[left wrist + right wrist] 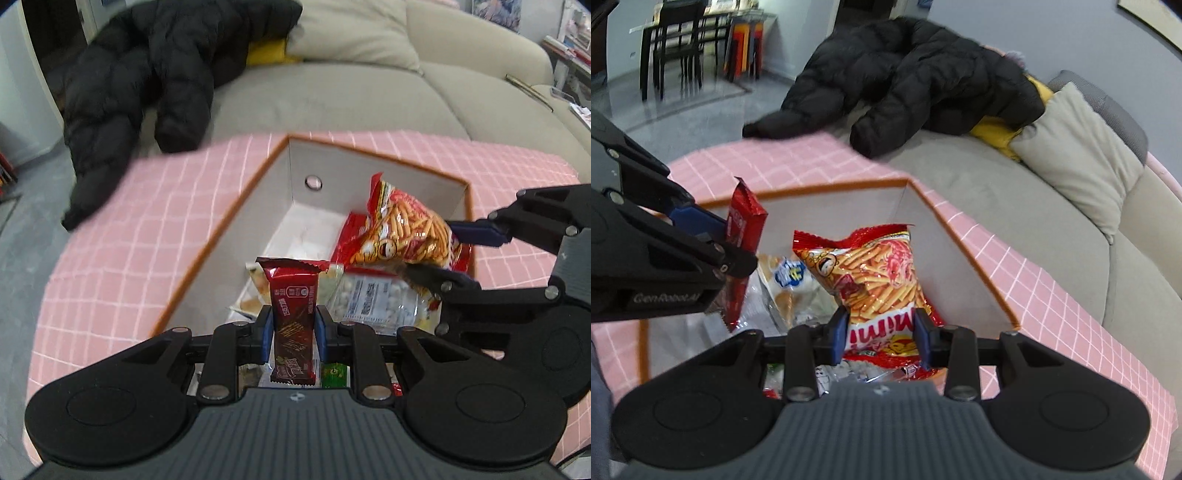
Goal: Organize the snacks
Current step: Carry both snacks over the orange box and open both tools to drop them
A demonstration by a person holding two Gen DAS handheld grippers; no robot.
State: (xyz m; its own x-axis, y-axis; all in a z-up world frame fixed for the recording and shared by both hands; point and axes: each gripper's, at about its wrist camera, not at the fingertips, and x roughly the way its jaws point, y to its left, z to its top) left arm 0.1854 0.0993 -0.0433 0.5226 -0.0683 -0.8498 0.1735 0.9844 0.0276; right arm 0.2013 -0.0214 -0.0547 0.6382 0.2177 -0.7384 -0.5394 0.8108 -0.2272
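While the left wrist camera looks down, the left gripper holds a dark red chocolate bar between its blue pads. The bar stands upright, and the pads press on its two long sides. Behind it sits a white box with an orange rim, resting on a pink checked cloth. The bar hangs over the near end of the box. Inside the box, near the bar, lie a clear bag of white candies and a pale cracker pack. Over the right side of the box, the right gripper comes in from the right and pinches a red bag of snack sticks. A black puffy coat lies on a beige sofa beyond the cloth.

From the right wrist camera, the right gripper is closed on the red bag of snack sticks, with a blue pad on each side of the bag's lower part. The bag stands up over the middle of the white box. On the left, the left gripper holds the chocolate bar over the left side of the box. Under the bar and beside the stick bag lies a clear pack with a blue label. The pink checked cloth runs along the box's right edge. The black coat lies on the sofa by a beige pillow.
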